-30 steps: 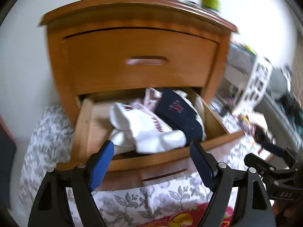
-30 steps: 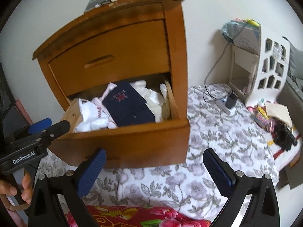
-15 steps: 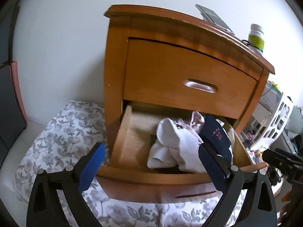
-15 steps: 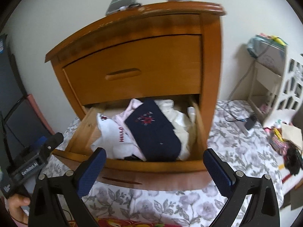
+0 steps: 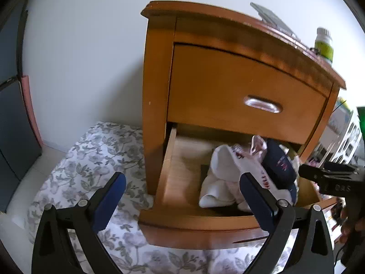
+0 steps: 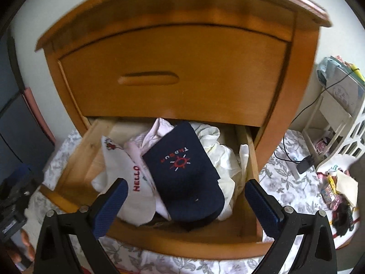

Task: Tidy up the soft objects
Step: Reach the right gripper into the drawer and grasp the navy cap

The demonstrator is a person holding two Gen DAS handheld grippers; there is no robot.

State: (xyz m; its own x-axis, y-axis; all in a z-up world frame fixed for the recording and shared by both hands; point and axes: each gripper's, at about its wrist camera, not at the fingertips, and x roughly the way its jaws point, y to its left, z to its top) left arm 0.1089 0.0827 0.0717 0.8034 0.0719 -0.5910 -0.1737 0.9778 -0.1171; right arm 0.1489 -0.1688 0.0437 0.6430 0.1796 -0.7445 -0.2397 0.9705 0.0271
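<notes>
I see clothes heaped loosely in the open lower drawer [image 6: 146, 237]; sorting looks barely begun. Both my grippers, left [image 5: 182, 196] and right [image 6: 186, 202], are spread and empty.

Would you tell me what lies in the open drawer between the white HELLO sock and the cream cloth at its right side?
In the right wrist view, a navy sock lies between the white HELLO sock and the cream cloth.

The white garment [image 6: 136, 180] at lower centre-left reads "HELLO" in red. The navy garment [image 6: 182, 169] at centre reads "Thasup", upside down, above a red sun.
</notes>
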